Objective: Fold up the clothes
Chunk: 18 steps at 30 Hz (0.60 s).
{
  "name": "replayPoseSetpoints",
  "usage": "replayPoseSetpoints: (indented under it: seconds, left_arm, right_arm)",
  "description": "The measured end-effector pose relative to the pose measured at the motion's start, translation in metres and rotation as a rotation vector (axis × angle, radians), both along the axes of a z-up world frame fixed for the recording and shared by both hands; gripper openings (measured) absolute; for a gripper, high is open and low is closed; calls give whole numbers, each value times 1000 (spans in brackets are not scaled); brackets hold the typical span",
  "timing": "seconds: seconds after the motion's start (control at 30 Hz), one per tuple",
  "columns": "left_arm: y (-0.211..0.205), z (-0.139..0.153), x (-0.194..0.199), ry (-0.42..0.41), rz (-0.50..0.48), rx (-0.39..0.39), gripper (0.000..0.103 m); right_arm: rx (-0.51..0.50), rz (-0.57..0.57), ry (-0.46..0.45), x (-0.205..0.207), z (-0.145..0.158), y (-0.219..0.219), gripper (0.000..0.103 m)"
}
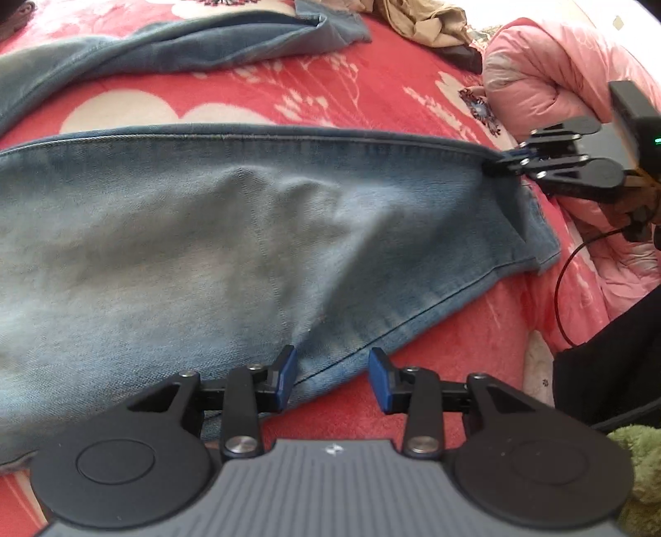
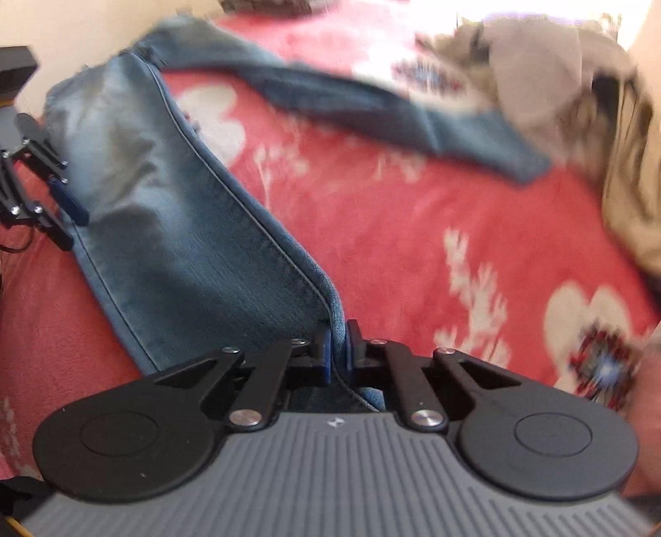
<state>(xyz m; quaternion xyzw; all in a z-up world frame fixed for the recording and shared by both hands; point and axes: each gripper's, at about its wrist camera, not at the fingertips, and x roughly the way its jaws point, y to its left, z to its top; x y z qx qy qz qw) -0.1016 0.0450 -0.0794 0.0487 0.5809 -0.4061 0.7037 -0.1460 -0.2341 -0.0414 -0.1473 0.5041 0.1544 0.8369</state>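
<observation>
A pair of faded blue jeans lies spread on a red flowered blanket. One leg runs across the left wrist view, the other lies farther back. My left gripper is open, its blue pads either side of the near seam edge of the leg without pressing it. My right gripper is shut on the far seam of the same leg near its hem. In the right wrist view the denim edge is pinched between the pads of the right gripper, and the left gripper shows at the left border.
A pink quilt is bunched at the right. A beige garment lies crumpled at the far side of the bed. A black cable, a dark sleeve and something green and fuzzy sit at the near right.
</observation>
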Motion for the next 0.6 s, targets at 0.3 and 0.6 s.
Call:
replayPoseSetpoints:
  seconds: [0.3,0.6]
  left_arm:
    - [9,-1,-6,7,9,-22,41]
    - [14,6,-6,0,-22,-15,41]
  right_arm:
    - [-126,27,-28,0,-28,0,15]
    - [131,-443,-111,-15,7,-79,58]
